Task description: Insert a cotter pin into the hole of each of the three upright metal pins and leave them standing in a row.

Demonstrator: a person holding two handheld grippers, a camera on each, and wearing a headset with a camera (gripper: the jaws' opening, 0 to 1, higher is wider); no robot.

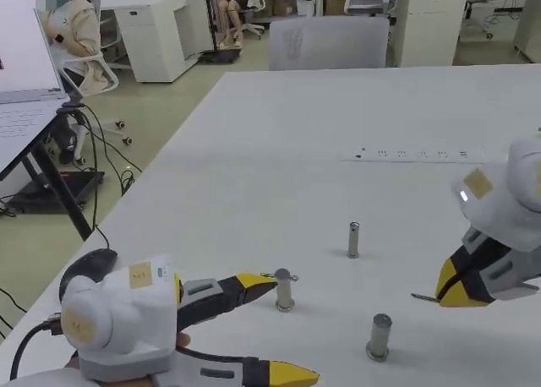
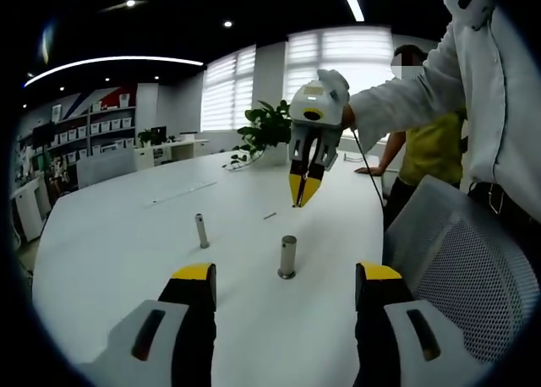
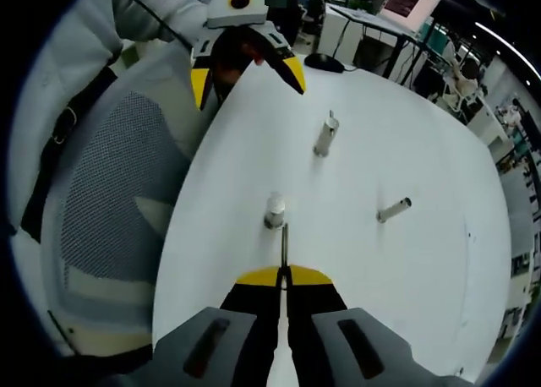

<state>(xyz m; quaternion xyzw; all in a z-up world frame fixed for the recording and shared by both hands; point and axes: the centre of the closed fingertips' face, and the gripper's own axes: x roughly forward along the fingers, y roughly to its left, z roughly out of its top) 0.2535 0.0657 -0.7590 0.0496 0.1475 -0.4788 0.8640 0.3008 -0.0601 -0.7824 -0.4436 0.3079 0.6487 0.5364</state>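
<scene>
Head view: one of three done, two left.
Middle metal pin [image 1: 285, 292] carries a fitted cotter [image 1: 287, 276]; far pin [image 1: 353, 239] and near pin [image 1: 379, 336] bare, all upright. Right gripper [image 1: 441, 296] clamped on loose cotter pin [image 3: 284, 239], aimed at near pin. Left gripper [image 1: 294, 328] jaws apart, empty.

Head view looks down over the bench [image 1: 279, 150] from close above. Low over it, the left gripper view faces the right claw [image 2: 301, 194], the right gripper view the left claw [image 3: 247, 81].
</scene>
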